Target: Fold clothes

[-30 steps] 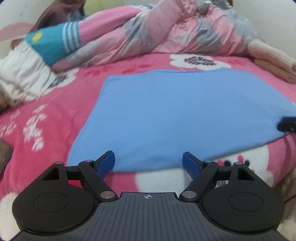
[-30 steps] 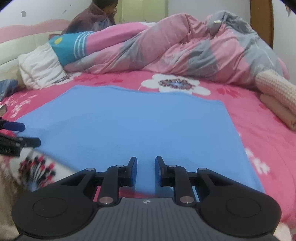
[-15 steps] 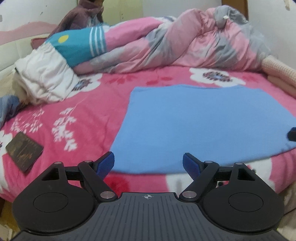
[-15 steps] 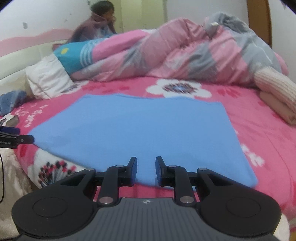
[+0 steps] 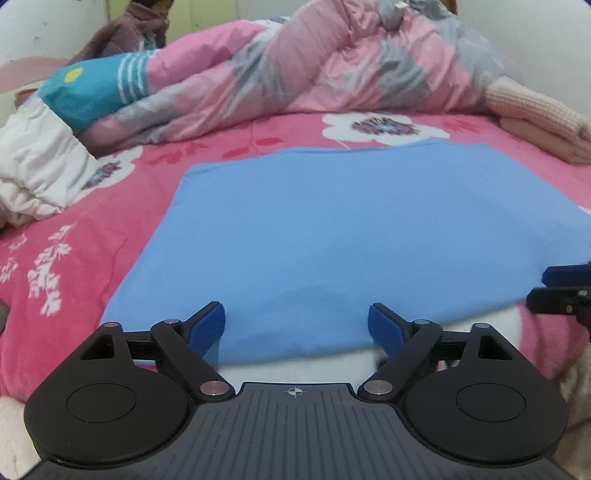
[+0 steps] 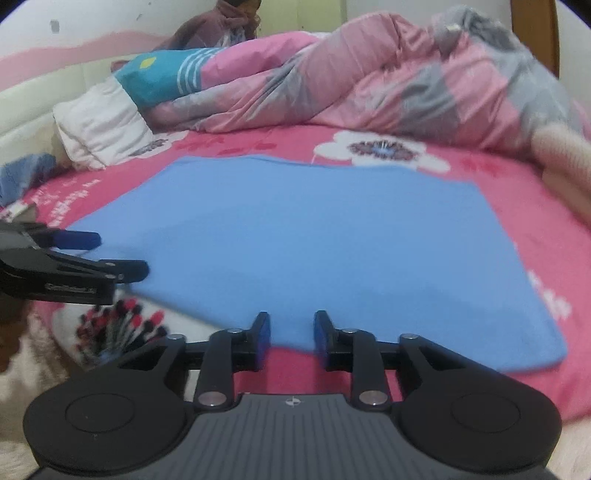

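A light blue cloth (image 5: 351,236) lies spread flat on the pink flowered bed sheet (image 5: 92,236). My left gripper (image 5: 295,314) is open wide, its blue pads just over the cloth's near edge, with nothing between them. My right gripper (image 6: 291,319) is open by a narrow gap at the near edge of the same blue cloth (image 6: 314,236), towards its right corner, and holds nothing. Each gripper shows in the other's view: the right gripper (image 5: 565,284) at the right edge, the left gripper (image 6: 92,254) at the left, over the cloth's left corner.
A rumpled pink and grey duvet (image 5: 314,66) lies across the far side of the bed, with a white pillow (image 5: 33,170) at the left. Folded cream and pink knitwear (image 5: 535,118) sits at the far right. A person (image 6: 221,26) sits behind the duvet.
The left gripper swung away to the left, then came back and closer over the cloth's near edge. The right gripper stayed at the near edge with the same narrow gap. The cloth has not moved.
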Tool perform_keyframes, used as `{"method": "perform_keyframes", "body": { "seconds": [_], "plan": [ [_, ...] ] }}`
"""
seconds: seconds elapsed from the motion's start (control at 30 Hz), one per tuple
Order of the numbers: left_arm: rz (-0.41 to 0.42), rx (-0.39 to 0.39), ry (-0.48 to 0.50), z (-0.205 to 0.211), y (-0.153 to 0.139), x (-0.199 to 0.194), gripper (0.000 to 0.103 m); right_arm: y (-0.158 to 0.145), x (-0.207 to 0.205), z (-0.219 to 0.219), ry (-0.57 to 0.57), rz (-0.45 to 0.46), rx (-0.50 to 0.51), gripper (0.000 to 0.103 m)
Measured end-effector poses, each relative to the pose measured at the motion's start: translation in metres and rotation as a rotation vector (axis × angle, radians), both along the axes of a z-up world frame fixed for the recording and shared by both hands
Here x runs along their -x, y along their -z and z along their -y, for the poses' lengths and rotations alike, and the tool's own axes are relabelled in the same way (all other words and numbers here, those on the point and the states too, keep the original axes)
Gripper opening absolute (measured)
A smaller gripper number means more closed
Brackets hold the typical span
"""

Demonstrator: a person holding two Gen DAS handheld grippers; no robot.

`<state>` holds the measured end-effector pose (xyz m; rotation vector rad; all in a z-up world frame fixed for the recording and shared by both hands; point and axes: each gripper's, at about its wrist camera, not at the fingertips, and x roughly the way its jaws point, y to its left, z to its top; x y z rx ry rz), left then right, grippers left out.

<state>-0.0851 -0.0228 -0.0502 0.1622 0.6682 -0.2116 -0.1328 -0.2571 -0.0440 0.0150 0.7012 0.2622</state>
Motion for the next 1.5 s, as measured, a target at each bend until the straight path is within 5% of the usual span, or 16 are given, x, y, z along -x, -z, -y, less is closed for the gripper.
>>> {"method": "perform_keyframes", "body": {
  "seconds": [0.23, 0.33, 0.57, 0.7, 0.83, 1.13, 1.5],
  "plan": [
    [0.013, 0.076, -0.029, -0.014, -0.028, -0.001, 0.102, -0.021, 0.007, 0.02, 0.031, 0.008, -0.114, 0.044],
    [0.009, 0.052, -0.078, -0.007, -0.033, -0.019, 0.103, -0.03, 0.006, 0.029, 0.053, 0.015, -0.164, 0.067],
    [-0.127, 0.086, -0.136, -0.005, -0.021, -0.053, 0.103, -0.038, -0.028, 0.037, 0.167, -0.008, -0.291, 0.076],
    [-0.147, 0.066, -0.149, -0.001, -0.018, -0.057, 0.103, -0.036, -0.035, 0.027, 0.201, -0.011, -0.212, 0.08],
    [-0.168, 0.045, -0.162, 0.003, -0.014, -0.061, 0.103, -0.032, -0.043, 0.022, 0.238, -0.001, -0.122, 0.101],
    [-0.193, 0.032, -0.177, 0.005, -0.01, -0.066, 0.103, -0.022, -0.063, 0.008, 0.312, 0.014, 0.07, 0.103],
    [-0.203, 0.024, -0.192, 0.008, -0.01, -0.068, 0.103, 0.011, -0.076, -0.005, 0.281, 0.022, 0.163, 0.103]
  ]
}}
